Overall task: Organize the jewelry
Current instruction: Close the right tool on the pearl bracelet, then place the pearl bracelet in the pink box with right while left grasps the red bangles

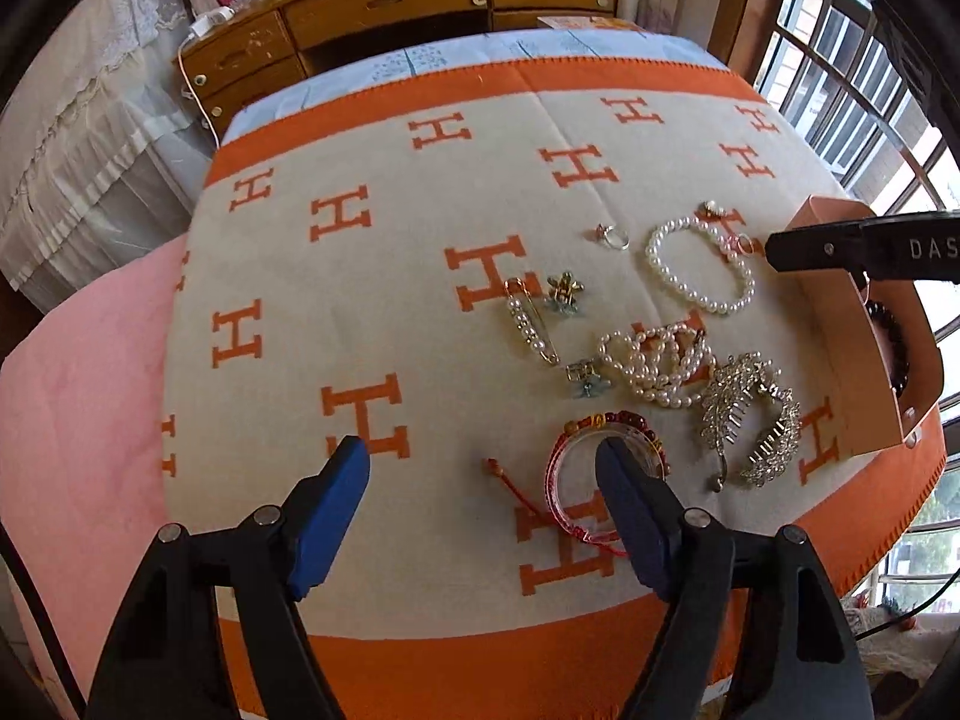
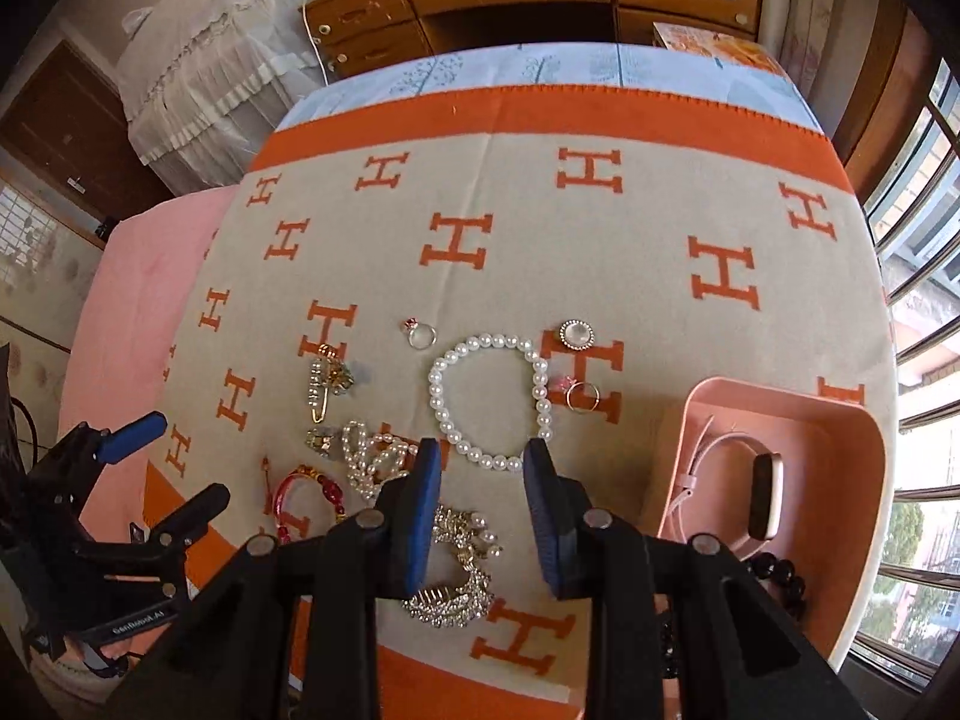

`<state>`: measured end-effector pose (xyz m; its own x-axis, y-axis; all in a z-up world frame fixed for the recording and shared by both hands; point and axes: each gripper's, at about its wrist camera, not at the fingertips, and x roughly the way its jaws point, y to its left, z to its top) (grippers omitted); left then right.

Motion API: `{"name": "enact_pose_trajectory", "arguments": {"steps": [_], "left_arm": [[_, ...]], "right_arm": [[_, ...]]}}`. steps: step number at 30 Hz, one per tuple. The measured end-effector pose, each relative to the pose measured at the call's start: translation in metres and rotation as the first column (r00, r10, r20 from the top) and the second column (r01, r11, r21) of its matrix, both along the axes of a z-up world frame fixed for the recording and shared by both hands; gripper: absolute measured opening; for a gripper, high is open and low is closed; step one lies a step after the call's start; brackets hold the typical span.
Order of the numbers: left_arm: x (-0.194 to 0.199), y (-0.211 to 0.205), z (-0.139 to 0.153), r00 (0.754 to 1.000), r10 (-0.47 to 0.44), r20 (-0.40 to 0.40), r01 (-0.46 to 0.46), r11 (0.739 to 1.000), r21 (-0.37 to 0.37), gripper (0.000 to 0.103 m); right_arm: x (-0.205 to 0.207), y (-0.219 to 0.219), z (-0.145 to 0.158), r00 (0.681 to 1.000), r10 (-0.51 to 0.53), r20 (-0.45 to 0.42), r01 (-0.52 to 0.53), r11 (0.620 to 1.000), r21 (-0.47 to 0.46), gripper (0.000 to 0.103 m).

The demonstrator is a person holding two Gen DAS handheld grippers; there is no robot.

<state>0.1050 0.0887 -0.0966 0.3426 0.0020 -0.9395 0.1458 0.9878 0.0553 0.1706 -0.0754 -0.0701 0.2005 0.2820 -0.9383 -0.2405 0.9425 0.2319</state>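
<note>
Jewelry lies on a beige blanket with orange H marks (image 1: 420,312). My left gripper (image 1: 483,456) is open and empty, its right finger over a red bead bracelet (image 1: 624,423). My right gripper (image 2: 483,459) is open and empty, just above the near edge of a pearl bracelet (image 2: 543,402). It also shows at the right of the left wrist view (image 1: 780,249). A pink box (image 2: 840,474) at the right holds a pink watch (image 2: 765,492) and a black bead bracelet (image 2: 780,576). A silver hair comb (image 2: 462,564) lies under my right gripper.
Also on the blanket: a tangled pearl strand (image 1: 657,363), a pearl pin (image 1: 531,324), a gold flower brooch (image 1: 564,291), two rings (image 2: 420,333) (image 2: 582,396) and a round brooch (image 2: 576,335). A wooden dresser (image 1: 420,6) stands beyond. Windows are at the right.
</note>
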Motion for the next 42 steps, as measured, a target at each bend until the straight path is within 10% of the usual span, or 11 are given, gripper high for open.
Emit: {"name": "enact_pose_trajectory", "arguments": {"steps": [16, 21, 30, 33, 42], "left_arm": [[0.024, -0.001, -0.034, 0.988, -0.096, -0.122, 0.089, 0.994, -0.066, 0.052], [0.029, 0.000, -0.036, 0.981, -0.110, -0.157, 0.098, 0.992, -0.083, 0.048], [0.032, -0.007, -0.045, 0.972, -0.124, -0.200, 0.118, 0.992, -0.044, 0.042], [0.030, -0.009, -0.042, 0.970, -0.128, -0.207, 0.118, 0.991, -0.059, 0.010], [0.010, -0.018, 0.002, 0.992, -0.070, -0.101, 0.060, 0.994, -0.094, 0.009]], "right_arm": [[0.027, 0.016, -0.045, 0.992, -0.078, -0.098, 0.060, 0.983, -0.171, 0.028], [0.024, 0.025, -0.044, 0.999, -0.035, -0.042, 0.024, 0.973, -0.229, 0.008], [0.003, 0.006, -0.013, 0.998, -0.051, 0.033, 0.053, 0.997, -0.059, 0.007], [-0.015, -0.008, 0.022, 0.991, -0.059, 0.121, 0.058, 0.998, 0.010, 0.007], [-0.062, -0.053, 0.093, 0.941, -0.135, 0.312, 0.092, 0.984, 0.151, 0.007]]}}
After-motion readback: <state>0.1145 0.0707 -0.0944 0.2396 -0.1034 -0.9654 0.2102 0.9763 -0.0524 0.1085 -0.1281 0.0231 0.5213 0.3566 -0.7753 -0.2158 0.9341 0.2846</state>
